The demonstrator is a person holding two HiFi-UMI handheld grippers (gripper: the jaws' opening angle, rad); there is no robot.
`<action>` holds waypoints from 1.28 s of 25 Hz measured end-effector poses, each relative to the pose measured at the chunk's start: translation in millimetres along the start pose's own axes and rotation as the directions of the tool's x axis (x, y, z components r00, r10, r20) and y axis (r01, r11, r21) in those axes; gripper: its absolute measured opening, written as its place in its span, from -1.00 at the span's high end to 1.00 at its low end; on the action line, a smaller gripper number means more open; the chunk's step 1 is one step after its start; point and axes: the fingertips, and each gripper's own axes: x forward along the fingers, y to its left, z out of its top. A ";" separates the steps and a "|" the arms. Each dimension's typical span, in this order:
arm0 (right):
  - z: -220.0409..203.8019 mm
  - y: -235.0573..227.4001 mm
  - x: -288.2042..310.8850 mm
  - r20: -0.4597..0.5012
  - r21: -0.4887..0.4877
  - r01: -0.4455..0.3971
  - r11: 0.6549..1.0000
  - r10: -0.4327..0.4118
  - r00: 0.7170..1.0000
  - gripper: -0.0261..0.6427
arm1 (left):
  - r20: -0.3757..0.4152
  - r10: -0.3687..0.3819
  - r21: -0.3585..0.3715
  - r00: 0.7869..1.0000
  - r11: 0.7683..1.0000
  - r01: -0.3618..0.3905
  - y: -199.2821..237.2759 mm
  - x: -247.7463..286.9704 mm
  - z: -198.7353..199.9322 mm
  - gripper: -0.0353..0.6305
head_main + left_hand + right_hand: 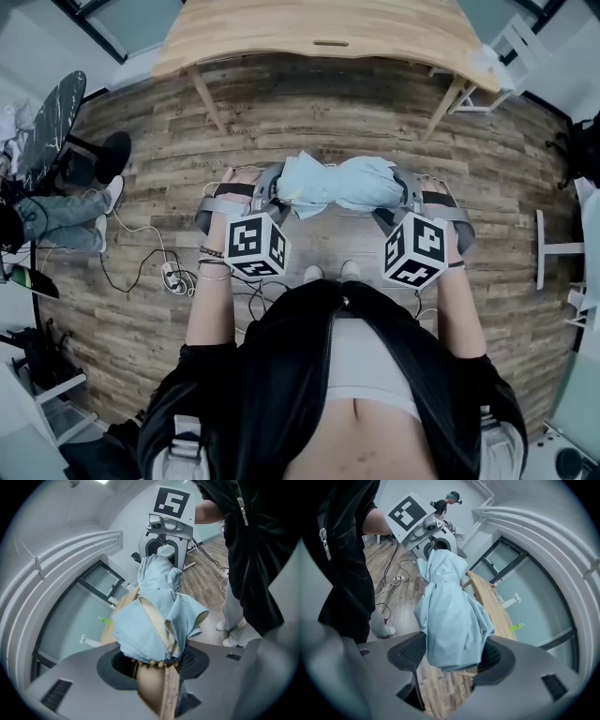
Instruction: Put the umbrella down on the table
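Note:
A folded light-blue umbrella (333, 185) hangs level in the air between my two grippers, over the wooden floor and short of the light wooden table (328, 28). My left gripper (272, 192) is shut on its handle end; in the left gripper view the fabric (157, 606) and a tan handle (152, 691) sit between the jaws (154, 660). My right gripper (398, 197) is shut on the other end, and bunched cloth (450, 611) fills the wide gap between its jaws (452, 656). Each gripper view shows the opposite gripper at the umbrella's far end.
The table's legs (208, 98) stand on the plank floor ahead. Cables and a power strip (169, 274) lie on the floor at my left. A seated person's legs (61, 220) and a dark round table (52, 117) are at far left. A white stand (553, 248) is at right.

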 end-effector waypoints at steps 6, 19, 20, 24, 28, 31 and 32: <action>6.9 9.8 0.7 -0.008 0.017 0.006 1.000 -0.006 1.000 -0.06 | 0.013 -0.001 0.015 1.000 1.000 0.000 -5.5 -4.6 -7.6 0.29; 3.7 -10.6 13.0 -0.034 0.031 0.019 0.999 -0.018 0.999 -0.06 | 0.037 -0.005 0.022 0.999 1.000 0.004 13.6 14.8 -9.8 0.29; 1.7 -15.1 15.7 -0.031 0.030 0.018 0.999 -0.018 0.999 -0.06 | 0.034 -0.002 0.022 0.999 1.000 0.001 16.9 18.5 -8.9 0.29; -2.9 -39.2 32.1 -0.013 0.024 0.020 1.000 -0.020 1.000 -0.06 | 0.017 0.007 0.022 1.000 1.000 -0.007 37.0 37.3 -10.9 0.29; -8.5 -74.5 53.6 0.000 0.020 0.013 1.000 -0.013 1.000 -0.06 | 0.004 0.010 0.017 1.000 1.000 -0.010 67.0 63.5 -13.2 0.29; -17.9 -105.1 66.0 -0.001 0.008 0.014 1.000 -0.014 1.000 -0.06 | 0.004 0.015 0.004 1.000 1.000 -0.015 90.8 85.8 -8.9 0.29; -22.0 -115.6 69.6 -0.002 0.004 0.014 1.000 -0.014 1.000 -0.06 | 0.005 0.016 0.000 1.000 1.000 -0.016 98.8 93.5 -6.3 0.29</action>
